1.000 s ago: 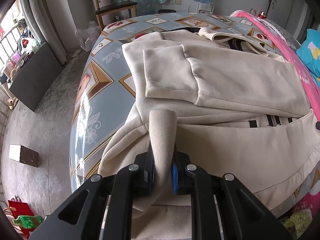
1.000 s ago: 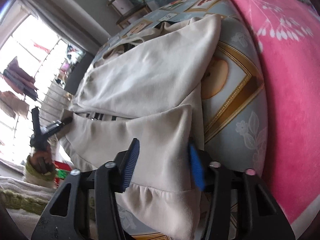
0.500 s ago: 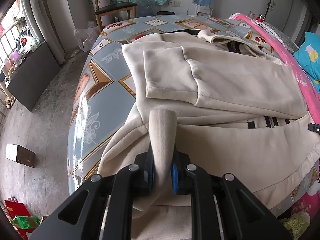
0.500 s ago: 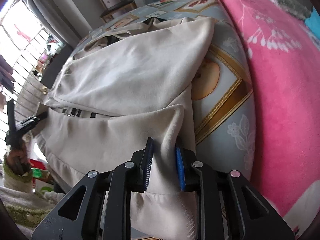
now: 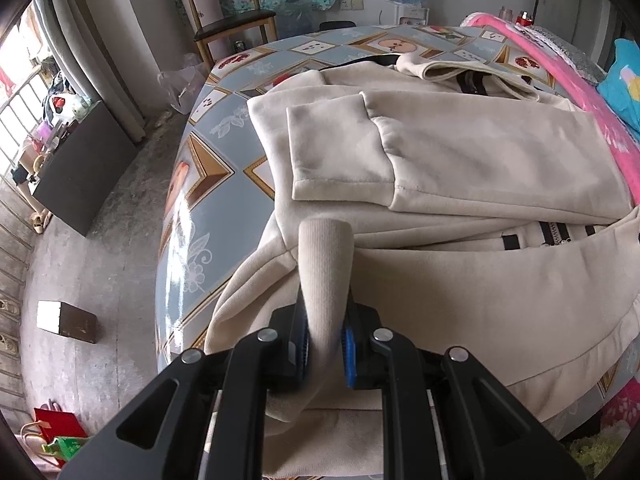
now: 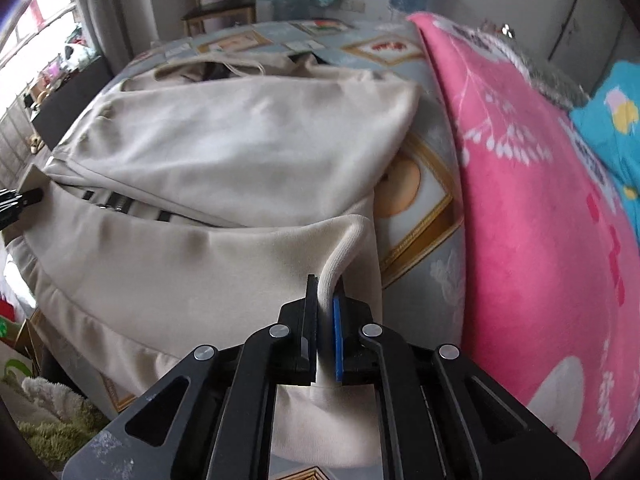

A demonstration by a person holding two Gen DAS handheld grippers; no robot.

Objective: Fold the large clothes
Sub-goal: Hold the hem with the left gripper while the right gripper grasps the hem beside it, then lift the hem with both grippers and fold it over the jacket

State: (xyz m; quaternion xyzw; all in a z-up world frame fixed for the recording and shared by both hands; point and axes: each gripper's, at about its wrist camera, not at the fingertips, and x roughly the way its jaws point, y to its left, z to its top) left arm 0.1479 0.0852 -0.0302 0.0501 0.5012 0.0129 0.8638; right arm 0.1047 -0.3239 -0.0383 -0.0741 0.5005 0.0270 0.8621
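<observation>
Right tongs [image 6: 325, 312] have just been closing and now pinch a raised fold at the near hem of the cream jacket [image 5: 460, 148], where a second ago the blue pads stood wide around it. Left tongs [image 5: 325, 336] sit clenched on the ribbed cuff at the other near corner, unmoved. Jacket lies spread on the patterned bed [image 5: 208, 196], sleeve folded across, beside the pink blanket [image 6: 532, 208].
</observation>
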